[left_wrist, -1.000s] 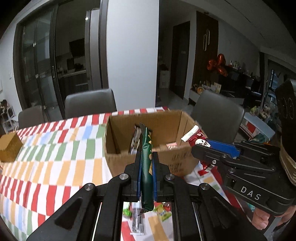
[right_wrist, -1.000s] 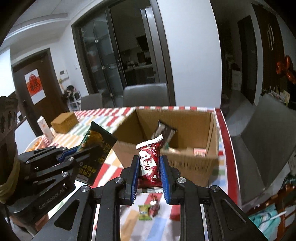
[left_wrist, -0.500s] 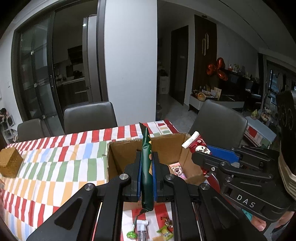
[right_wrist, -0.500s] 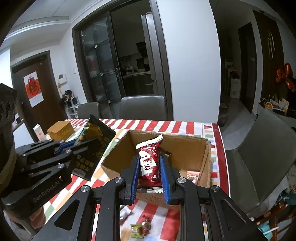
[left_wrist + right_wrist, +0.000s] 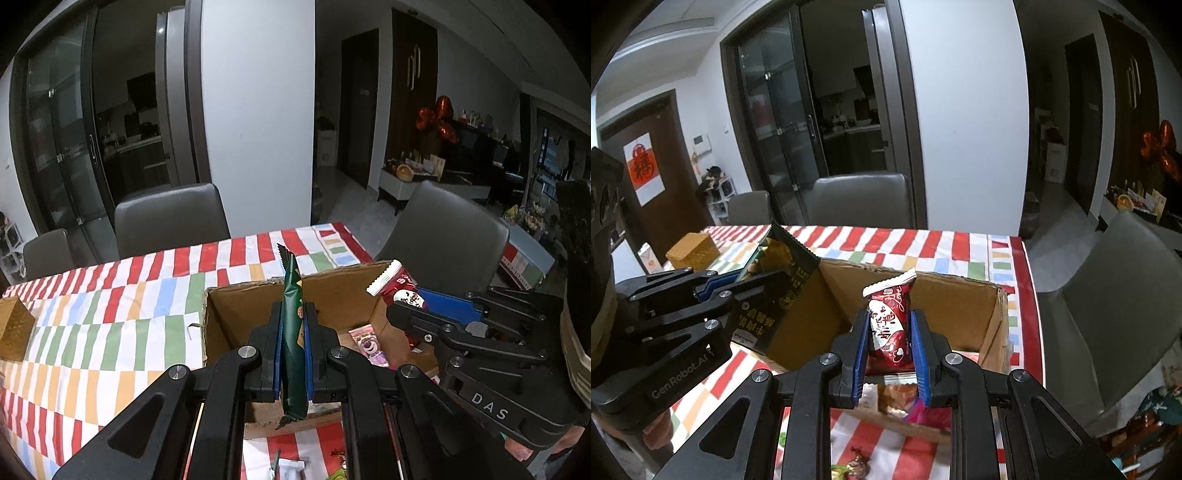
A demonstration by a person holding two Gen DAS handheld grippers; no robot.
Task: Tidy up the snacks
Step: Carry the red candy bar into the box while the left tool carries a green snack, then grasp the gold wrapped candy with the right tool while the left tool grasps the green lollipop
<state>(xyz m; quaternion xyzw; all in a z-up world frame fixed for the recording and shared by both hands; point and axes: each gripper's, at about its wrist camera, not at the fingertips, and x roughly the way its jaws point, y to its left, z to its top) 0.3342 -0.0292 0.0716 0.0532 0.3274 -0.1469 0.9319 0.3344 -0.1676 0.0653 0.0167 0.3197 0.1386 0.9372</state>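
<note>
So we've got both hands loaded right now. Our left gripper point(image 5: 293, 354) is pinched narrow on a dark green snack packet point(image 5: 293, 332), held edge-on and upright so it's basically a thin blade sticking up between the blue pads. Our right gripper point(image 5: 891, 345) is clamped on a red snack pouch point(image 5: 890, 325) with white lettering, also upright, gripped around its lower half so the crimped top pokes out free.

Both packets sit just over the near edge of the open cardboard box point(image 5: 236, 317) on the striped tablecloth point(image 5: 110, 325). Holding them vertical makes sense to us: they should slip in standing rather than flop flat across the opening. The box already has a pink bear-print packet point(image 5: 369, 341) lying on its floor, so there's stuff to avoid landing on.

A few loose candies point(image 5: 855, 465) are on the cloth in front of the box, so we'd guess the sorting isn't finished. A small tan box point(image 5: 13, 328) sits well apart at the left, not involved.
</note>
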